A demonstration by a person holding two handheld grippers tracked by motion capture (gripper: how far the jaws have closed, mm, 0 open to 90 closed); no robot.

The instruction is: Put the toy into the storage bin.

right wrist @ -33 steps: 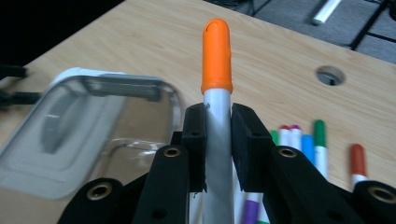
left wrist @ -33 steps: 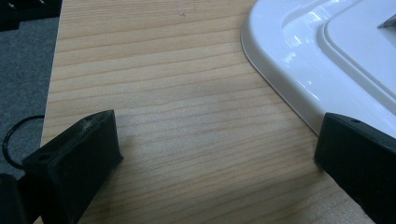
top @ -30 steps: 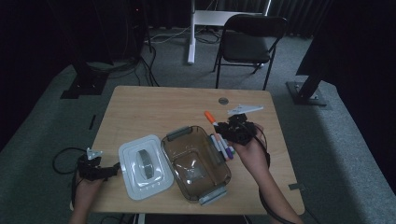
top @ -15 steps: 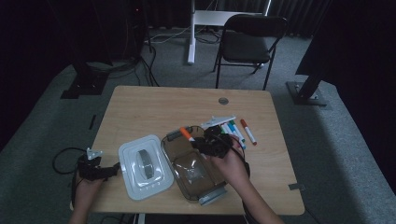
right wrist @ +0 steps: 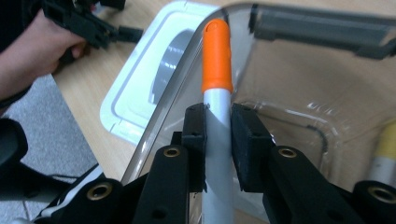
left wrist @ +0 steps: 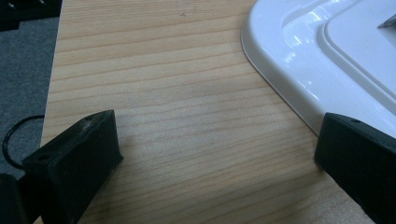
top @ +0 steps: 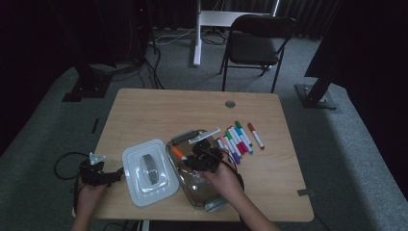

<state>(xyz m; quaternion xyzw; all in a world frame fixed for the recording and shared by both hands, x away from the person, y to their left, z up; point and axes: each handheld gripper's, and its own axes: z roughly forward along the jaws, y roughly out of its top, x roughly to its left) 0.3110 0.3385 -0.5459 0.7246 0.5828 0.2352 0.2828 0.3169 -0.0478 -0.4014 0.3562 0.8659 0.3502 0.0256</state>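
At the near left corner of the counter [top: 144, 103], the left tongs [top: 117, 175] are resting with their jaws wide apart and nothing between them, one jaw just beside the rim of the white lid [top: 146, 172]. They are sitting where they were a second ago.

Closer to the middle of the near edge, the right tongs [right wrist: 217, 122] are clamping the grey barrel of an orange-capped marker [right wrist: 217, 56], its cap pointing ahead and over the rim of the clear plastic box [top: 191, 185]. A second ago this hand was hanging at the right side of the counter, over the spot where the other markers [top: 236, 139] are lying; now it is sitting lower, over the open box beside the lid. The marker is therefore in the air above the box's near-left wall, not yet lying inside. In the right gripper view a yellowish marker [right wrist: 386, 156] is already showing at the box's far side.

The carry appears nearly done: the likely next step is lowering the marker and letting go.

Beyond the box, the loose markers are waiting in a row toward the right edge, and a chair [top: 254, 45] is standing past the far edge.
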